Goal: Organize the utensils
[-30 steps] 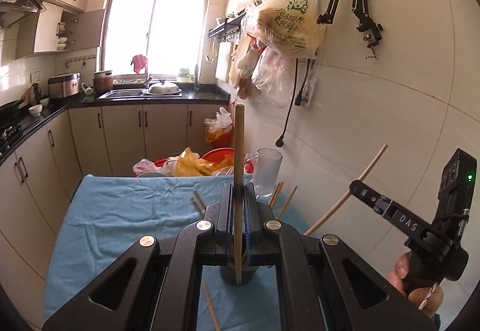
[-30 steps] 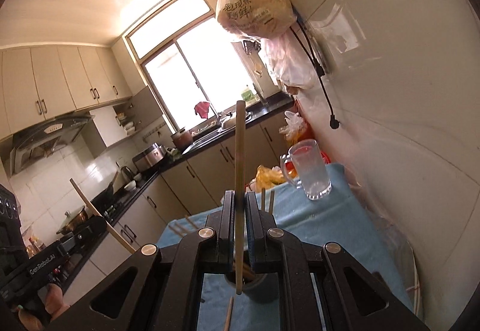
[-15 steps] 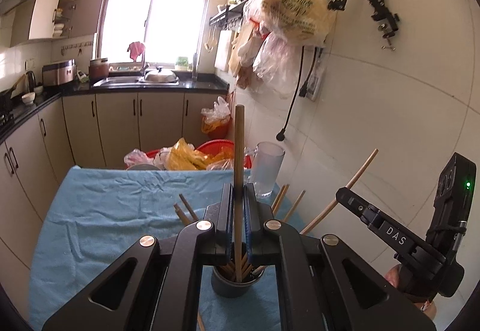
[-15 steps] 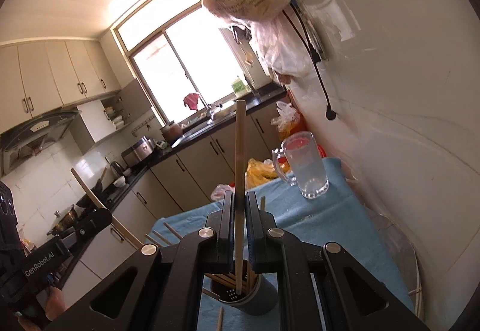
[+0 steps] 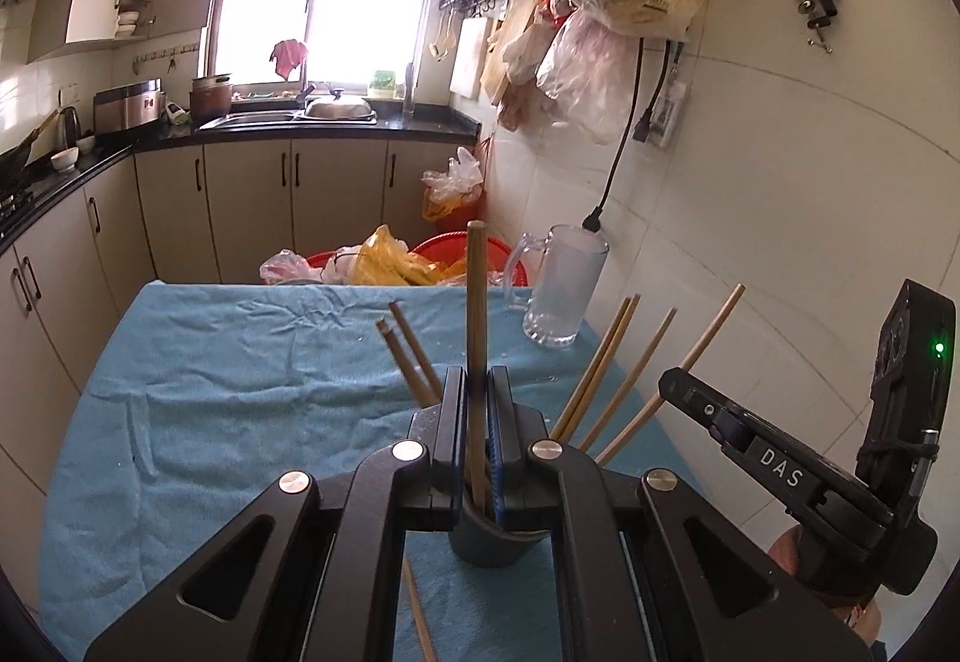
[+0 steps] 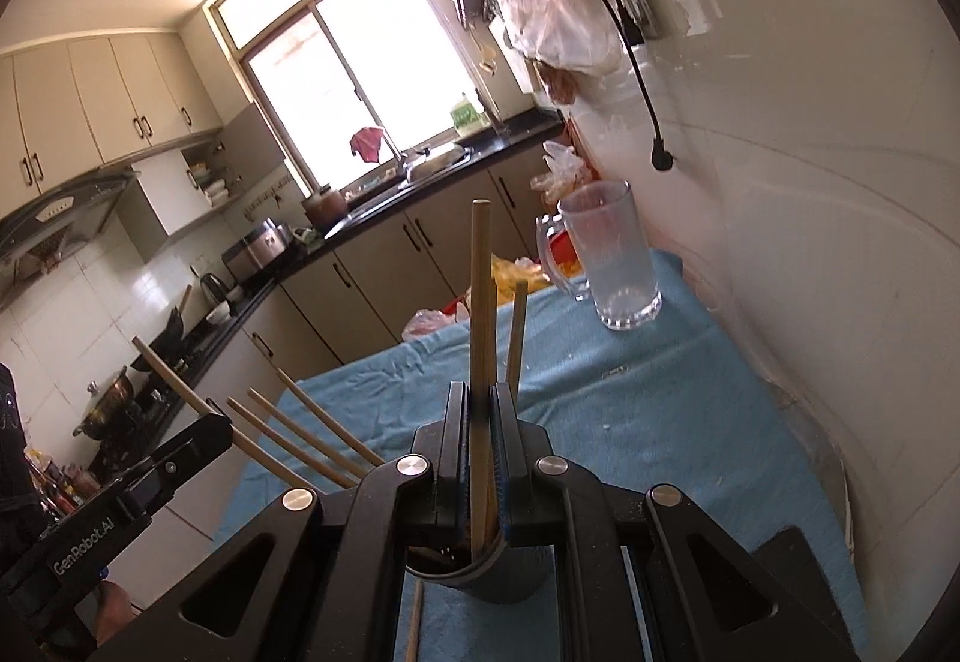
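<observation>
Each gripper is clamped on one chopstick, held upright over the dark cup that stands on the blue cloth near the desk's front edge. The left gripper (image 5: 478, 422) pinches its chopstick (image 5: 476, 314), whose lower end reaches inside the cup (image 5: 489, 545). The right gripper (image 6: 478, 422) grips another chopstick (image 6: 480, 314), its tip also down past the rim of that cup (image 6: 504, 578). Several chopsticks (image 5: 600, 368) already lean in the cup, so much of the sorting looks done. What seems left: letting go of these two, then collecting the loose chopstick (image 5: 418, 617) lying on the cloth at the front edge. A glass mug (image 5: 561, 284) stands towards the desk's far right corner by the wall.
</observation>
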A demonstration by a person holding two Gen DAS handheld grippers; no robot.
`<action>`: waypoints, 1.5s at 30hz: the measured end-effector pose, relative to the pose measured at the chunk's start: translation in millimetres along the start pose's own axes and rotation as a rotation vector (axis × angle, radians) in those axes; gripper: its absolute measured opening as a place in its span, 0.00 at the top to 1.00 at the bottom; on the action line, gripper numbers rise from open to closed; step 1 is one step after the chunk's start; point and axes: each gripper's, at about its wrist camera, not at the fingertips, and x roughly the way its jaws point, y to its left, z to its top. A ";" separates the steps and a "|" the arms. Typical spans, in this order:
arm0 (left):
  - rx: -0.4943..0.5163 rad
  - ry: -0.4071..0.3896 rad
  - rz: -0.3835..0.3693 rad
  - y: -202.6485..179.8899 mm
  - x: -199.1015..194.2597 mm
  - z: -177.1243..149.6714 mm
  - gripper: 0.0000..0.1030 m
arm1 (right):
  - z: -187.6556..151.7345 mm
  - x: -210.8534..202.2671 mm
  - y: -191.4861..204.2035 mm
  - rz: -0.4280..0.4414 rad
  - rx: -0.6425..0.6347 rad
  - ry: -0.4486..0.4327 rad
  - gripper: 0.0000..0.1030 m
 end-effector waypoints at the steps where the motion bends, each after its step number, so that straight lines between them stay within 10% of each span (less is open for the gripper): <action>1: 0.000 0.003 0.002 0.7 0.8 -0.4 0.94 | -1.5 2.7 -0.3 -0.002 0.000 0.005 0.93; 29: -0.008 0.040 0.039 12.0 20.0 -10.0 0.92 | -10.6 24.7 -7.0 -0.006 0.008 0.063 0.91; 38: -0.017 0.018 0.060 13.4 9.3 -10.8 0.67 | -6.2 -3.5 -6.3 -0.016 0.018 0.002 0.71; 45: -0.036 -0.021 0.110 16.8 -8.9 -13.6 0.33 | -6.2 -30.7 -11.8 -0.046 0.053 -0.048 0.36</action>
